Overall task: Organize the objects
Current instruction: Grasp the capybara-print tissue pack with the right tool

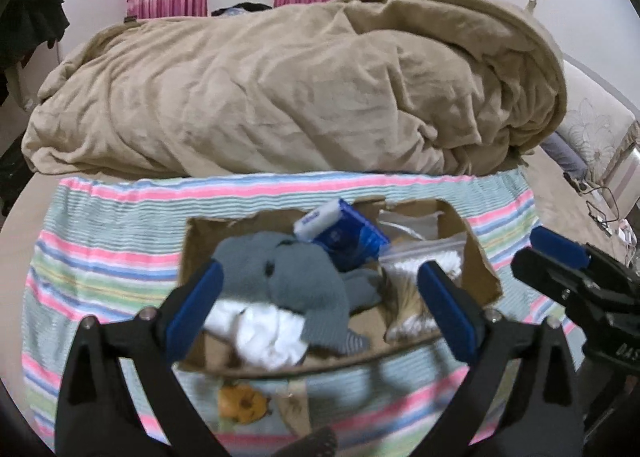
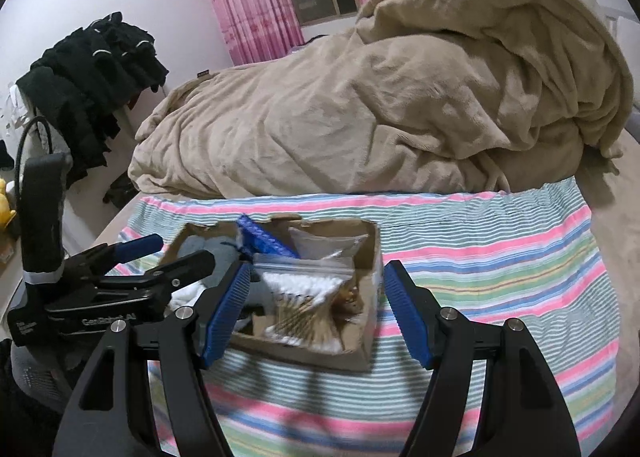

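Observation:
An open cardboard box (image 1: 478, 257) (image 2: 370, 253) sits on a striped cloth on the bed. Inside are a grey knitted garment (image 1: 296, 277), a white cloth (image 1: 268, 331), a blue packet (image 1: 344, 233) (image 2: 260, 239) and a zip bag of cotton swabs (image 1: 424, 261) (image 2: 304, 285). My left gripper (image 1: 320, 297) is open and empty, just above the box's near side. My right gripper (image 2: 316, 313) is open and empty, over the box's right half above the swab bag. The left gripper also shows in the right wrist view (image 2: 176, 253), and the right gripper in the left wrist view (image 1: 548, 253).
The striped cloth (image 2: 500, 257) (image 1: 112, 249) covers the near part of the bed. A heaped beige blanket (image 1: 288, 89) (image 2: 380, 105) lies behind the box. Dark clothes (image 2: 92, 69) hang at the left. Cables (image 1: 600, 213) lie at the right by a pillow.

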The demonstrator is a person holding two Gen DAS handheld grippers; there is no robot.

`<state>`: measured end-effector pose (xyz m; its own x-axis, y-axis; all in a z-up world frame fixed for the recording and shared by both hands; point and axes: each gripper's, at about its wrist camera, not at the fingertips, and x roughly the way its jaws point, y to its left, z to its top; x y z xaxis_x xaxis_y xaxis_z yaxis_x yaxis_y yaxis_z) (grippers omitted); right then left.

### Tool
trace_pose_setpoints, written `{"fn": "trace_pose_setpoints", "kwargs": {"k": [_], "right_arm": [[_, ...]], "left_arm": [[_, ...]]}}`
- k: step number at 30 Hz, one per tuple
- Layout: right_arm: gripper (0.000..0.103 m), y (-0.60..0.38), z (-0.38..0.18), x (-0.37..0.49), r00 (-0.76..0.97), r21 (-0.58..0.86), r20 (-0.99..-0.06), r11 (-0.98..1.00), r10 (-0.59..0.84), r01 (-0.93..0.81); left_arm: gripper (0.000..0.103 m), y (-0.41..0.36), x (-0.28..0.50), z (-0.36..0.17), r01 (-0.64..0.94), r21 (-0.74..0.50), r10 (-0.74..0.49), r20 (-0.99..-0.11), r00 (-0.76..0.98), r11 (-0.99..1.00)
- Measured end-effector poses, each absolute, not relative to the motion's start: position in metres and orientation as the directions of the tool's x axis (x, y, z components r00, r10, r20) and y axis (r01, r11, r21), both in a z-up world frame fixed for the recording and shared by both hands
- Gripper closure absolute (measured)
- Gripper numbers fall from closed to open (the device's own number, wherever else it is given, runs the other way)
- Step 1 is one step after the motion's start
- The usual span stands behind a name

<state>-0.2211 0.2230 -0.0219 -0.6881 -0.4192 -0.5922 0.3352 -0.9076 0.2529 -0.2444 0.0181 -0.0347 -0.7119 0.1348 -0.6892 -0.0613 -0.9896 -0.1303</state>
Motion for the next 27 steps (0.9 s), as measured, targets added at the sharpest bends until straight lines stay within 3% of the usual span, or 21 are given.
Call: {"fn": "trace_pose_setpoints", "kwargs": {"k": [5, 7, 16, 27], "right_arm": [[0.027, 0.21, -0.01, -0.201, -0.691, 0.237, -0.593, -0.91, -0.414, 0.341], [0.016, 0.203, -0.006, -0.192, -0.689, 0.231, -0.596, -0.91, -0.412, 0.344], [0.016, 0.169, -0.003, -0.158, -0.666, 0.202, -0.622, -0.905, -0.413, 0.374], [0.016, 0.127, -0.026, -0.146, -0.628, 0.177, -0.682, -0.918, -0.375, 0.356]], "left_arm": [[0.004, 0.003, -0.213, -0.02, -0.053, -0.142, 0.135, -0.672, -0.728, -0.988], [0.004, -0.005, -0.198, -0.015, -0.044, -0.147, 0.132, -0.665, -0.735, -0.988], [0.004, -0.045, -0.139, -0.008, -0.006, -0.16, 0.109, -0.646, -0.756, -0.987], [0.004, -0.099, -0.115, -0.042, 0.049, -0.178, 0.088, -0.683, -0.725, -0.983]]}}
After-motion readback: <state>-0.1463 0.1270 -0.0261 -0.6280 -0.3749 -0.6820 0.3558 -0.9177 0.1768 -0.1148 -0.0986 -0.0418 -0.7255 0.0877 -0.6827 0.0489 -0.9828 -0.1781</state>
